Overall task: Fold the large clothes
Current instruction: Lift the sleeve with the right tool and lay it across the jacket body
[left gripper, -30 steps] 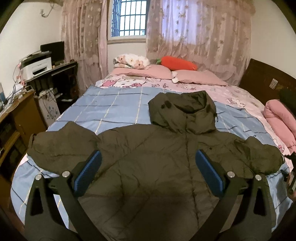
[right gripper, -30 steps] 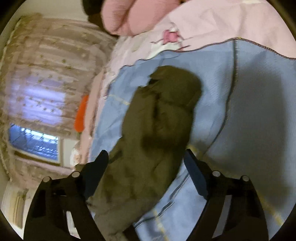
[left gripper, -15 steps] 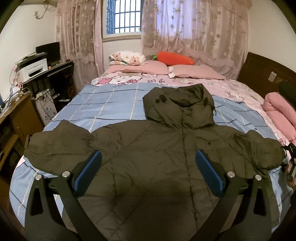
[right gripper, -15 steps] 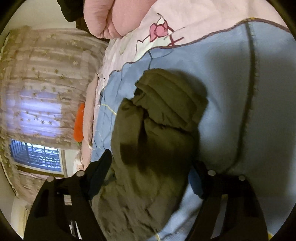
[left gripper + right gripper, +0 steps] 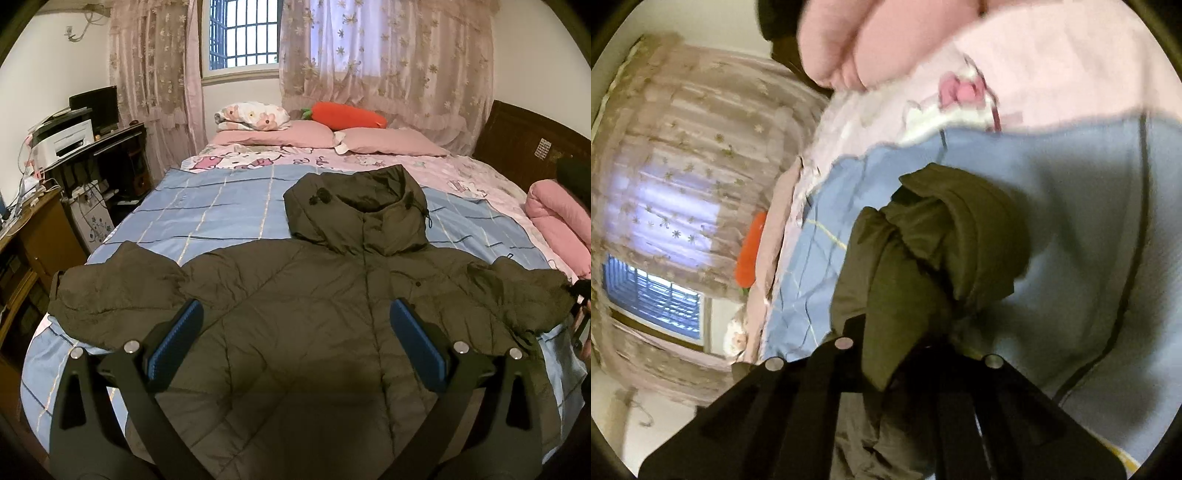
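Observation:
A dark olive hooded puffer jacket (image 5: 306,314) lies front-up on the bed, sleeves spread left and right, hood (image 5: 356,210) toward the pillows. My left gripper (image 5: 295,332) is open and empty, hovering above the jacket's lower body. My right gripper (image 5: 897,339) is shut on the jacket's right sleeve (image 5: 931,251) near the cuff; the cloth bunches between its jaws. In the left wrist view the right gripper (image 5: 581,295) shows only partly at the right sleeve end.
The bed (image 5: 221,206) has a blue checked cover. Pink pillows (image 5: 391,142) and an orange carrot plush (image 5: 347,116) lie at the head. A rolled pink quilt (image 5: 557,218) sits on the right. A desk with a printer (image 5: 66,142) stands left.
My right gripper has closed onto the right sleeve, which now bunches between its jaws. The left gripper has drifted slightly and stays open.

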Motion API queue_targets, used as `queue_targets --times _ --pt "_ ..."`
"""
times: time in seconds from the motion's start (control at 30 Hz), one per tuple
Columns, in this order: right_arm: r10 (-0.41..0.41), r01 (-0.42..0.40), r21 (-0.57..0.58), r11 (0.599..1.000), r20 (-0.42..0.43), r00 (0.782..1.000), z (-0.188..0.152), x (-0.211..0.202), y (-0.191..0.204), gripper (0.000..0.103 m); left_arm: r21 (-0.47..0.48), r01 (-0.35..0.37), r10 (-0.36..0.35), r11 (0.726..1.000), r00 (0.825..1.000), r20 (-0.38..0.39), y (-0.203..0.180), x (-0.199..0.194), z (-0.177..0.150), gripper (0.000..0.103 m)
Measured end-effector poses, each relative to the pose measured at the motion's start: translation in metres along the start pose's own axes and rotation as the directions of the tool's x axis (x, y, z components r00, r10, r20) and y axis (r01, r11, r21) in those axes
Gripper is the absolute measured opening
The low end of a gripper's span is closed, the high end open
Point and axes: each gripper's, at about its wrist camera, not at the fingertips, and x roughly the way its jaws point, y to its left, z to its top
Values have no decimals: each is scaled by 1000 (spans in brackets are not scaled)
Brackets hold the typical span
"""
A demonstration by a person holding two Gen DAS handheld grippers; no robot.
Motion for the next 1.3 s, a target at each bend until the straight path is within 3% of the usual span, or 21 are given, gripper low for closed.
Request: queue_targets --times 0.33,0.5,0.73,1.17,1.3 --pt "-37 50 -78 996 152 988 33 -52 52 4 -52 21 -20 998 1000 14 23 -12 4 101" --pt "-88 121 -180 976 181 980 23 -55 86 4 -76 31 -29 997 999 25 36 -20 7 101" --pt "-156 294 -482 825 306 939 -30 -66 179 4 -97 40 -36 995 999 41 52 -31 9 101" --pt "-104 292 -696 656 300 948 -129 -72 304 4 -146 56 -46 988 996 70 91 -56 14 101" --pt "-113 331 -763 555 325 939 -171 -70 337 4 -156 55 -44 986 996 73 104 -64 14 101"
